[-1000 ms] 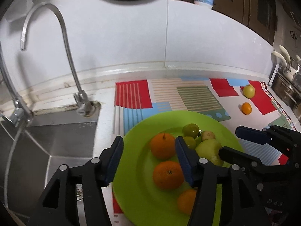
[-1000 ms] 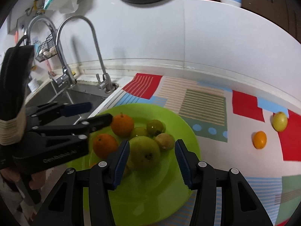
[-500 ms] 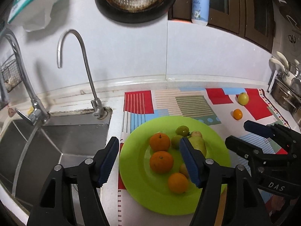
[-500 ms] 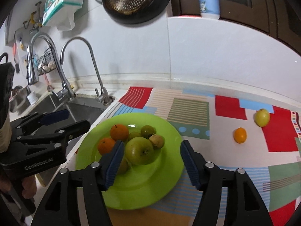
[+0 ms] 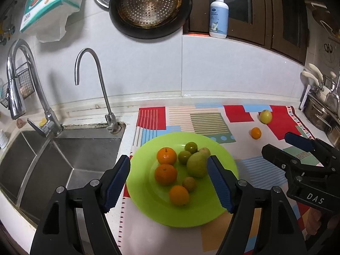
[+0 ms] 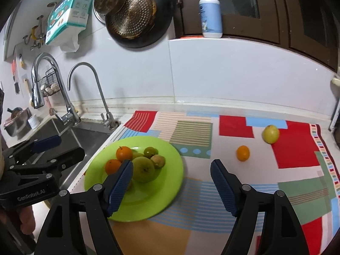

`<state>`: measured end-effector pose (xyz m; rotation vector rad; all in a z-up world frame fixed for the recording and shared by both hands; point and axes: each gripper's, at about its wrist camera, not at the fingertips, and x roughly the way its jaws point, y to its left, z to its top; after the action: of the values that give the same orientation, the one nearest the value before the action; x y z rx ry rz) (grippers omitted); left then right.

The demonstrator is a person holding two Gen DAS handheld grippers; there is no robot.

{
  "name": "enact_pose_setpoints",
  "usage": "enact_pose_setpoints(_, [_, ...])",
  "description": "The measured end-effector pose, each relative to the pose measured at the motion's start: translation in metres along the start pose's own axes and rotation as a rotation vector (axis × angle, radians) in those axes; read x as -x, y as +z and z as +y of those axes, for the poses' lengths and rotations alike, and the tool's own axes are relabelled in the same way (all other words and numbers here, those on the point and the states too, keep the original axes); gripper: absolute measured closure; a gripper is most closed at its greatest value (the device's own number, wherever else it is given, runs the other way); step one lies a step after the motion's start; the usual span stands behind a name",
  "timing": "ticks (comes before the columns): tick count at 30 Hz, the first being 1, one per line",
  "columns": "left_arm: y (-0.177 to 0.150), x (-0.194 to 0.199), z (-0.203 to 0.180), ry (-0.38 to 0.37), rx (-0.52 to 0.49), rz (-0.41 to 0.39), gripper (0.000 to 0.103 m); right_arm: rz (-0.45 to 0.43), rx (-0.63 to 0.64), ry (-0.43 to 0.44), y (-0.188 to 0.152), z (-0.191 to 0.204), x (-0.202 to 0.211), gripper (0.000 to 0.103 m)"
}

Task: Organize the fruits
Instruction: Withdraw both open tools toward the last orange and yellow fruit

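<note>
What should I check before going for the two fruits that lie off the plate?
1. Right tool open and holding nothing: ok.
2. Left tool open and holding nothing: ok.
3. Small orange on the mat, nothing around it: ok.
4. Yellow apple apart from the orange: ok.
5. Bare room on the green plate: ok, at its near side.
6. Whether the fruits will roll when nudged: cannot tell.

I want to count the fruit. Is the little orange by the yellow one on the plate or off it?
Off. The small orange lies on the patterned mat, beside the yellow fruit, apart from the green plate.
</note>
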<state>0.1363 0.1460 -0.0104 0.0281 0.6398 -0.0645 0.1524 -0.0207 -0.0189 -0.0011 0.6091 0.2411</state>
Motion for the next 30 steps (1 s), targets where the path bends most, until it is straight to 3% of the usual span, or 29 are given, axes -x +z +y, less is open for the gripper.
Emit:
enact_pose_setpoints(15, [0.009, 0.022, -0.062, -0.01, -0.008, -0.058, 0.02, -0.053, 0.008, -0.03, 0.001, -0.055, 0.042, 0.027])
enact_pose_setpoints(30, [0.023, 0.02, -0.128, -0.028, -0.007, -0.093, 0.017, -0.069, 0.014, -0.054, 0.006, -0.119, 0.056, 0.027])
